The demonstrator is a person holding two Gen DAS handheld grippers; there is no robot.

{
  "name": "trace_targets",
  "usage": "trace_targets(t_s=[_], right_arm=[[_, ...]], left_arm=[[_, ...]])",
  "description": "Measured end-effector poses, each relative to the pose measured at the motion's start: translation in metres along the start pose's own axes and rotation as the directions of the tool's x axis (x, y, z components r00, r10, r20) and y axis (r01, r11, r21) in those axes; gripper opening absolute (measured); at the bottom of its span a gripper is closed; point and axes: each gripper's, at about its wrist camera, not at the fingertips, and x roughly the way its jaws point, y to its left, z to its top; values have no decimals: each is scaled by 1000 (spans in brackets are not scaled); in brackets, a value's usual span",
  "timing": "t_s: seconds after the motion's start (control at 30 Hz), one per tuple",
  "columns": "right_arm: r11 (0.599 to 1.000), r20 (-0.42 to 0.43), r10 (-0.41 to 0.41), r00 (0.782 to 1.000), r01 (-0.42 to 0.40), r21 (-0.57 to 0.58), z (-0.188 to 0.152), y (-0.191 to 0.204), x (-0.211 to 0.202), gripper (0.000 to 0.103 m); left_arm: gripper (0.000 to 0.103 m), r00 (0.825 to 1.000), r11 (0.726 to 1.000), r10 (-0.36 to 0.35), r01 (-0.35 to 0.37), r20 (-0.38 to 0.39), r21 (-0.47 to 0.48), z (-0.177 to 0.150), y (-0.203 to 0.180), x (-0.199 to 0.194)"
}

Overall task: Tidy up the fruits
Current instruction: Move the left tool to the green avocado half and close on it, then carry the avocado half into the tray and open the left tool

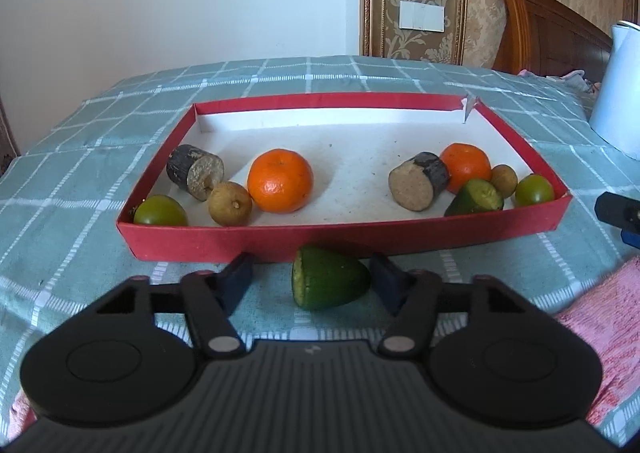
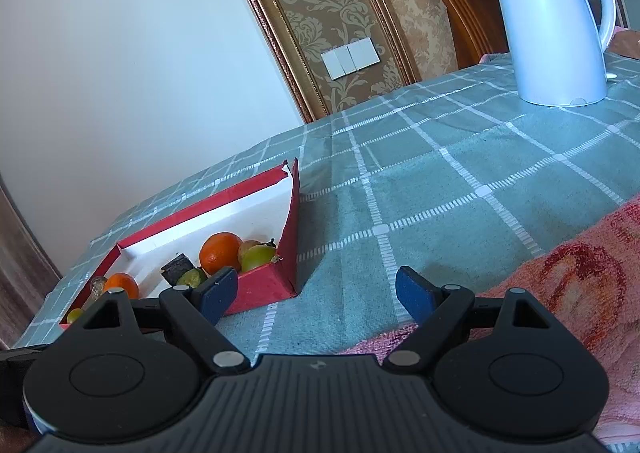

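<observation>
A green cut fruit piece (image 1: 328,279) lies on the checked cloth just in front of the red tray (image 1: 280,241). My left gripper (image 1: 311,261) straddles it; the right finger is close against it, while a gap shows at the left finger (image 1: 239,277), so it is open. The tray holds two oranges (image 1: 280,181), (image 1: 466,167), two dark-skinned cane chunks (image 1: 194,171), (image 1: 418,181), two brown longans (image 1: 230,203), two round green fruits (image 1: 160,211) and another cut green piece (image 1: 474,199). My right gripper (image 2: 316,277) is open over bare cloth, right of the tray (image 2: 290,221).
A white electric kettle (image 2: 556,21) stands at the back right of the table. A pink towel (image 2: 580,273) covers the near right corner and also shows as the towel (image 1: 608,317) in the left wrist view. Wall and a wooden headboard (image 1: 552,41) lie behind the table.
</observation>
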Motion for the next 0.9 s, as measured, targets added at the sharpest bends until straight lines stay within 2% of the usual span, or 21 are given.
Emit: trace_targets(t_s=[0.13, 0.33, 0.6, 0.77, 0.9], right_arm=[[1000, -1, -2, 1000, 2, 0, 0, 0, 0, 86], [1000, 0, -4, 1000, 4, 3, 0, -1, -1, 86], [1000, 2, -6, 1000, 6, 5, 0, -1, -1, 86], [1000, 3, -6, 1000, 6, 7, 0, -2, -1, 86], [1000, 3, -4, 1000, 4, 10, 0, -2, 0, 86]], left_arm=[[37, 1000, 1000, -22, 22, 1, 1, 1, 0, -1], [37, 999, 999, -46, 46, 8, -1, 0, 2, -4], [37, 994, 997, -73, 72, 80, 11, 13, -5, -27], [37, 992, 998, -58, 55, 115, 27, 32, -12, -28], [37, 994, 999, -29, 25, 109, 35, 47, -18, -14]])
